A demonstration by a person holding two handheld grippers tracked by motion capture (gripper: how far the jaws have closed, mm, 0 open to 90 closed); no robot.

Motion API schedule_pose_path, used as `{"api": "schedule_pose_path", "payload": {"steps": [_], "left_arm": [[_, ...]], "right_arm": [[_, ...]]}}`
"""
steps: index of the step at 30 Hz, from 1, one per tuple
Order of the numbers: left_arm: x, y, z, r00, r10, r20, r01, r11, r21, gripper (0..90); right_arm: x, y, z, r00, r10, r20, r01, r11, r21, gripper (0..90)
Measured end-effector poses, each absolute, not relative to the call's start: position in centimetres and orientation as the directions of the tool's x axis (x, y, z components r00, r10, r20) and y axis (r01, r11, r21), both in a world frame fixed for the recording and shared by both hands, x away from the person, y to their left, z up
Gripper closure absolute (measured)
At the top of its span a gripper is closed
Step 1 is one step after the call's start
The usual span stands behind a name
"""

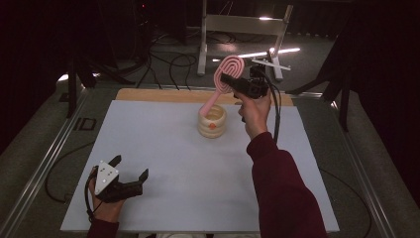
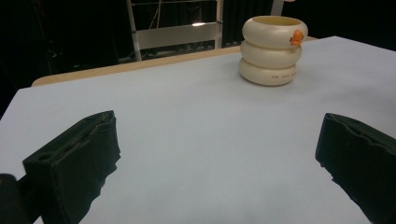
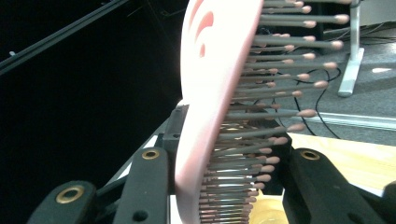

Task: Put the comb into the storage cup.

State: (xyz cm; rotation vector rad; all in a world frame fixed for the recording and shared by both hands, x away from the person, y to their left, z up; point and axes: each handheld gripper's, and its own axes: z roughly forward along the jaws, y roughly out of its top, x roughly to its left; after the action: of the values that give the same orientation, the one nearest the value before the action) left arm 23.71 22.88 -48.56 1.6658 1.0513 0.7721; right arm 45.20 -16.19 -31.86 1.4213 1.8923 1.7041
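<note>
The right gripper point(image 1: 229, 79) pinches the pink plastic oval hairbrush point(image 1: 229, 74) by its head, handle tip angled into the cream ringed ceramic holder point(image 1: 212, 122) mid-bench, so lower it straight and slowly, while the left gripper point(image 1: 130, 168) rests spread apart.

Tiny unreadable print on the cream holder point(image 2: 272, 49)
</note>
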Motion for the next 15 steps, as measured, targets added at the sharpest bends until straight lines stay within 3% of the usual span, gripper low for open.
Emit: {"api": "schedule_pose_path", "payload": {"steps": [15], "left_arm": [[23.63,23.01,-48.47,0.420,0.907,0.005,0.279,-0.134,0.951,0.3]], "right_arm": [[45.82,-16.47,-32.44,-0.477,0.778,0.409,0.488,-0.153,0.860,63.5]]}}
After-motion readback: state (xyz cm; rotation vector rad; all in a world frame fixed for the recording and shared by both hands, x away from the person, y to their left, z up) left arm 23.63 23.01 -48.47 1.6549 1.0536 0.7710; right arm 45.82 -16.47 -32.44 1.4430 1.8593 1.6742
